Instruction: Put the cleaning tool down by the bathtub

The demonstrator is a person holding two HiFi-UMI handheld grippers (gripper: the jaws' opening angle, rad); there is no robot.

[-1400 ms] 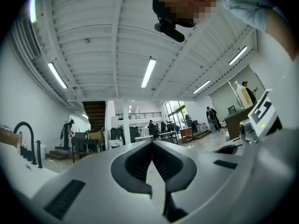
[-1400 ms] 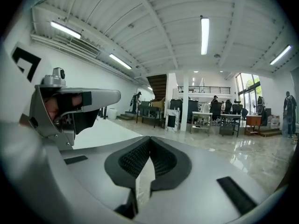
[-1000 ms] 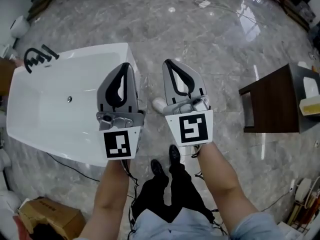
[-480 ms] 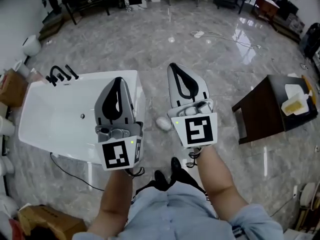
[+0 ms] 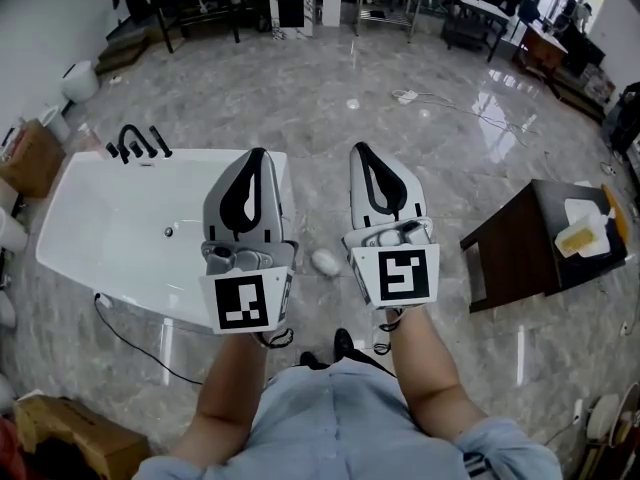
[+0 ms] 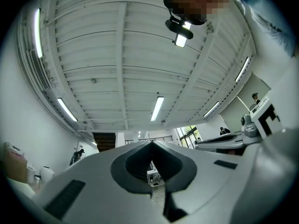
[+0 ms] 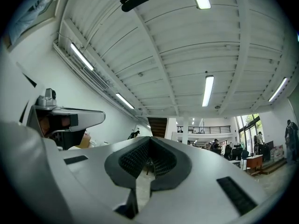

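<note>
Left gripper [image 5: 257,153] and right gripper [image 5: 359,150] with jaws closed on nothing; cleaning tool [image 5: 325,261] on the floor [image 5: 300,88] just beside the bathtub [image 5: 120,218] — liable to be kicked away by the nearby shoe [image 5: 342,341].

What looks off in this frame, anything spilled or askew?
Nothing spilled or broken. A small white object lies loose on the floor by the bathtub corner, and a black cable trails over the floor from the tub's near side.
</note>
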